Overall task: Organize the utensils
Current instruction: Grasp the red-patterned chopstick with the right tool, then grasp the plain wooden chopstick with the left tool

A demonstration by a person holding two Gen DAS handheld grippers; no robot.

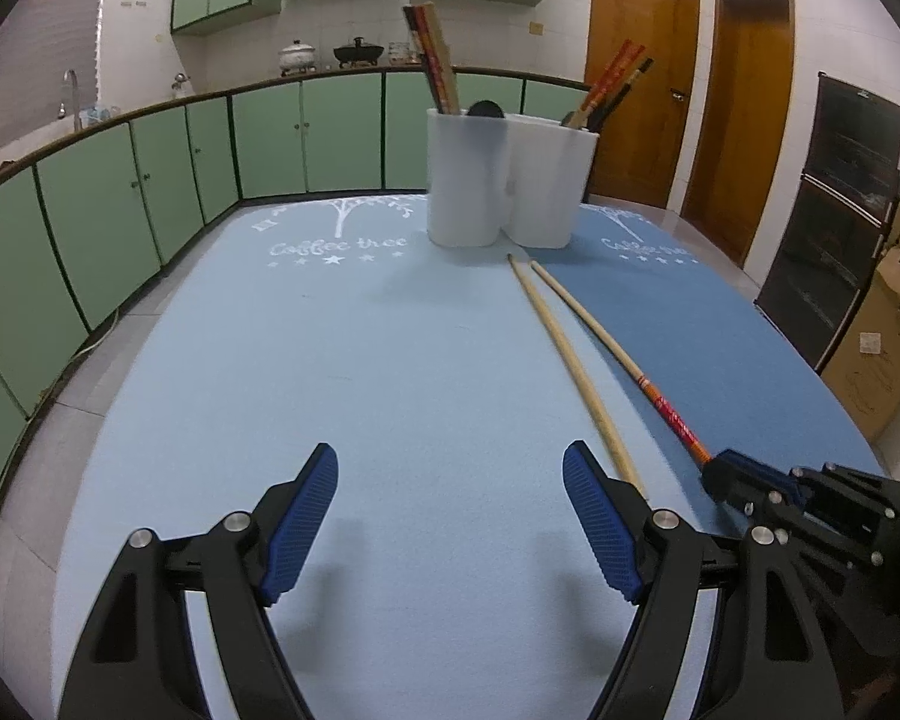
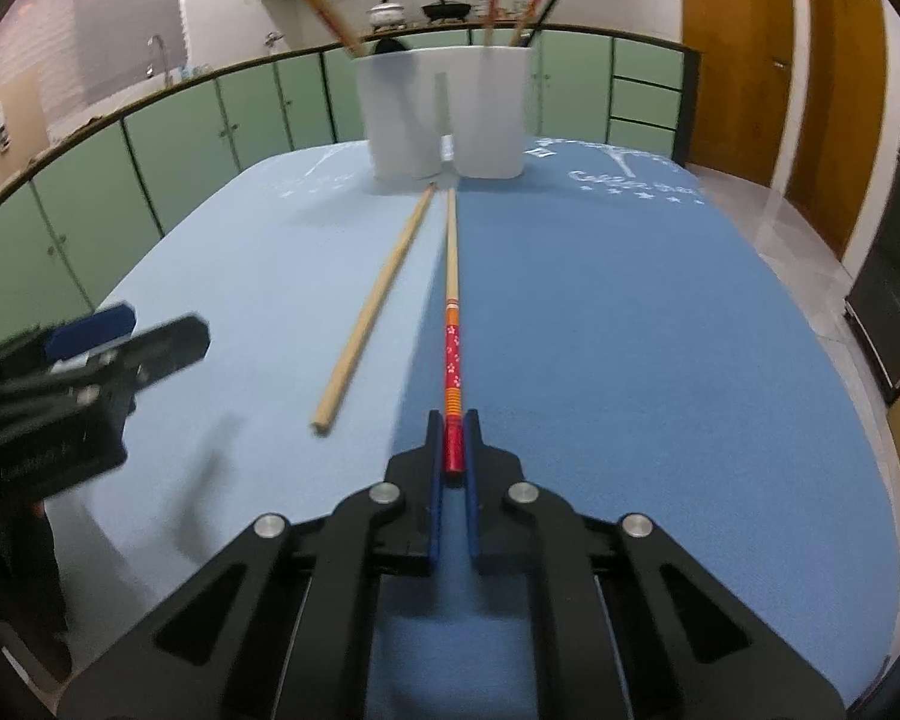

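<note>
Right claw (image 2: pixel 455 420) clamped on red chopstick (image 2: pixel 452 354) lying toward holder (image 2: pixel 447 114) at twelve o'clock — lift level, avoid dragging. Left claw (image 1: pixel 450 531) apart, empty — plain chopstick (image 1: pixel 570 360) at one o'clock on tabletop (image 1: pixel 390 360).

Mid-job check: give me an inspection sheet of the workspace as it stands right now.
Surface: two blue mats, light one left, darker one right.
Job's things: red-patterned chopstick and plain wooden chopstick lie flat, tips toward the white utensil holder, which holds more chopsticks.
Clutter: nothing seen.
Grippers: right gripper shut on the red-patterned chopstick's end; left gripper open, empty, beside the plain one.
Cables: nothing seen.
Surroundings: green cabinets, wooden doors, cardboard box.
</note>
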